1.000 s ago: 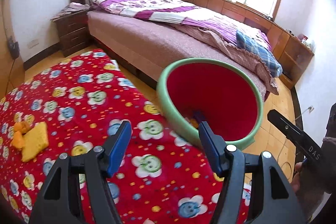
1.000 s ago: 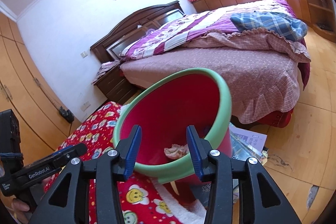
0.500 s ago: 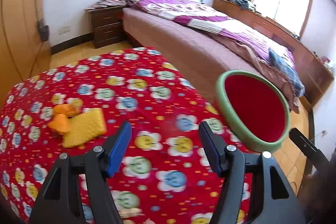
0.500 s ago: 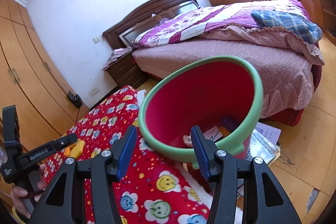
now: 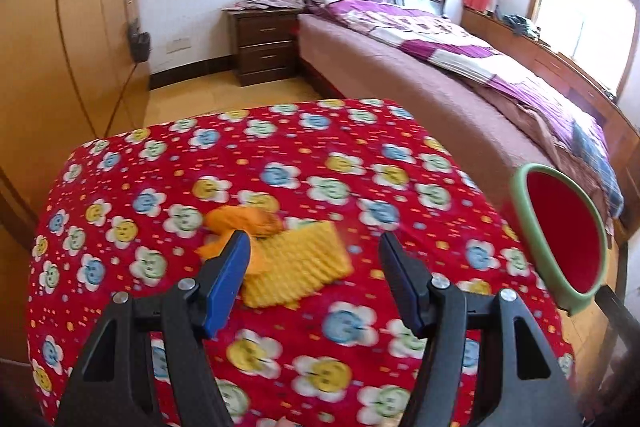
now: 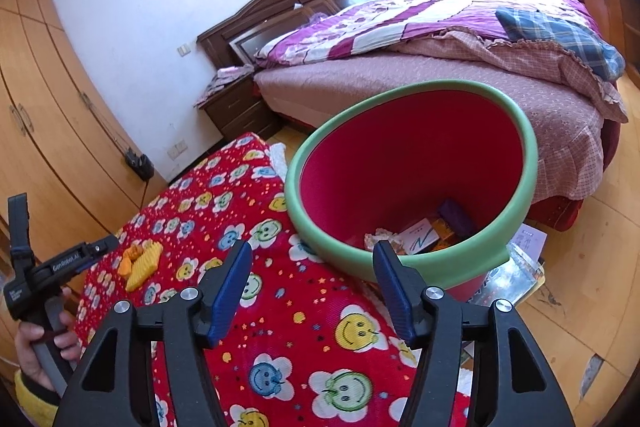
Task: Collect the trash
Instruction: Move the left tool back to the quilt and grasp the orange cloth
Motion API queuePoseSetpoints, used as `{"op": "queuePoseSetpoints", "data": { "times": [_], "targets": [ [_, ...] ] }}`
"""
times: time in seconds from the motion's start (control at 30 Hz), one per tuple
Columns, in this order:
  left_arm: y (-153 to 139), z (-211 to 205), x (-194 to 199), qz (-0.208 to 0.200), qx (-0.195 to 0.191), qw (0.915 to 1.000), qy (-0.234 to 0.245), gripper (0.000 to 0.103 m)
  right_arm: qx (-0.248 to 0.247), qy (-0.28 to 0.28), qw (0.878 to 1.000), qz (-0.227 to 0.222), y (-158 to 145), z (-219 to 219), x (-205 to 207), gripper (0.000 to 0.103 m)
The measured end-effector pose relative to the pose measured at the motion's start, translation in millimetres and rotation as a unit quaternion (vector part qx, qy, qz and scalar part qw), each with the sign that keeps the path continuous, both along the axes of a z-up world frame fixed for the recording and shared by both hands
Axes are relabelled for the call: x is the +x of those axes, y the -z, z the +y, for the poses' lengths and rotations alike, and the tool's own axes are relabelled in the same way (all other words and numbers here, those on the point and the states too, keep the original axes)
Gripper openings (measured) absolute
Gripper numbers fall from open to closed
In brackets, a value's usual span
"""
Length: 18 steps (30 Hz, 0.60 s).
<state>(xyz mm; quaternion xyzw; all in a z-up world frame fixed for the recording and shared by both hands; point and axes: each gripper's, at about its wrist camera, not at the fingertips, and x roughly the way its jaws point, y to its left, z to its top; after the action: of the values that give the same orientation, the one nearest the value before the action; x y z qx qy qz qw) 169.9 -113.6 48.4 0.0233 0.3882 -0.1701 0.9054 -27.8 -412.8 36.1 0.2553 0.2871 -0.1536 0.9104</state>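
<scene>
Trash partly collected; two pieces waiting on the worktop.

Left gripper point(image 5: 314, 259) is hanging spread and empty over the sponge point(image 5: 298, 269) and orange scrap point(image 5: 244, 221) mid-worktop; right gripper point(image 6: 312, 267) is gaping beside the bin point(image 6: 412, 267), at the worktop's edge, already holding scraps.

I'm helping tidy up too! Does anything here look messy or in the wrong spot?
Yes. A yellow ridged piece and a crumpled orange scrap lie touching each other on the red flowery cloth, not in the red bin with the other rubbish. Papers also lie on the floor beside the bin.
</scene>
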Motion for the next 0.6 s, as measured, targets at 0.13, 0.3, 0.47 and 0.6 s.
{"op": "queuePoseSetpoints", "data": {
  "times": [0.13,0.3,0.47,0.6],
  "targets": [
    [6,17,17,0.01,-0.003,0.9997,-0.02,0.066,-0.005,-0.003,1.0,0.01,1,6,5,0.064],
    [14,34,38,0.015,0.003,0.999,-0.041,0.066,-0.013,0.003,1.0,0.021,3,9,10,0.064],
    [30,44,60,0.041,-0.006,0.9976,-0.055,0.066,-0.014,0.006,0.999,0.031,7,8,14,0.064],
    [42,43,69,0.056,-0.014,0.9968,-0.056,0.066,-0.013,0.006,0.999,0.037,10,6,18,0.064]
  ]
}}
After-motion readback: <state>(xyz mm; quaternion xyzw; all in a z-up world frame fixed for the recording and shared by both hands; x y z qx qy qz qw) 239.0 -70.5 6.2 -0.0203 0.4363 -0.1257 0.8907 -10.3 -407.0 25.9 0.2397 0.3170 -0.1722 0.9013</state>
